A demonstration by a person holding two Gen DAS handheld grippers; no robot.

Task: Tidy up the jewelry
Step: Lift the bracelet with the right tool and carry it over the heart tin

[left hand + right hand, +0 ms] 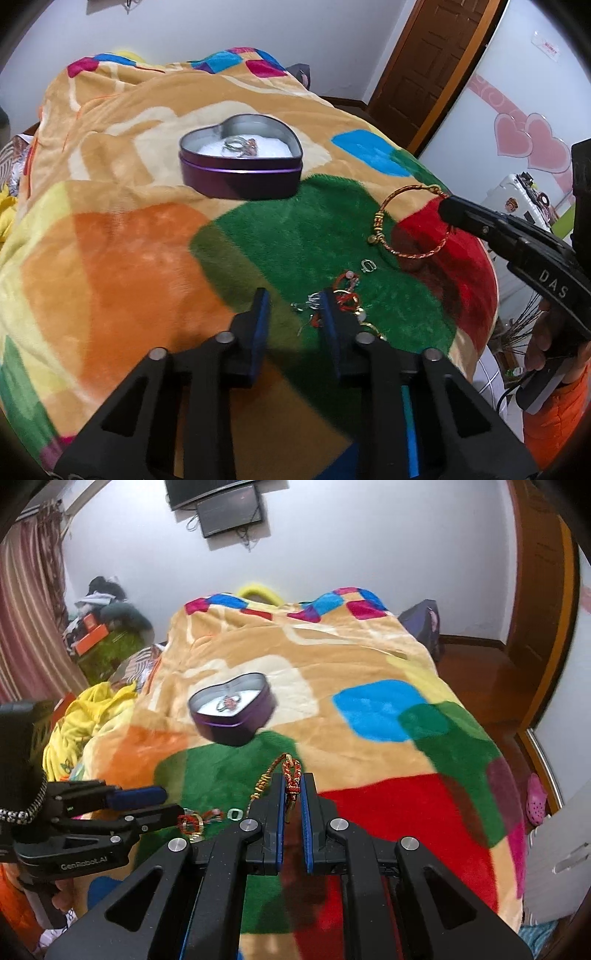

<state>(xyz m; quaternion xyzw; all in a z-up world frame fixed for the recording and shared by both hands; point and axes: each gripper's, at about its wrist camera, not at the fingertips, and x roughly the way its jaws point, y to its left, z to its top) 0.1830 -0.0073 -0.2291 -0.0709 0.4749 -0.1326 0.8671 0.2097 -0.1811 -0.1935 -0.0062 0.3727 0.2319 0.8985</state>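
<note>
Tangled red trinkets [343, 295] sat half hidden behind the spread left tongs [295, 306]. Right tongs [293, 794] pinched the gold-red bangle [406, 221] above the bed's blanket [147, 240].

Multicoloured plush fleece blanket [110, 258]: cloth, deep fuzzy nap, matt. Purple heart-shaped tin box [240, 173]: metal, satin outer wall, bare silvery inner wall with soft sheen (white lining inside, material not discernible). Red-and-gold twisted-cord bracelet [402, 221]: woven thread, gold metallic beads, glinting. Small silver clasp [367, 264]: shiny metal. Black gripper bodies: matt plastic, bright metal pins; blue pads [306, 812] smooth, rubber-like. Brown panelled door [436, 55]: wood, semi-gloss.
</note>
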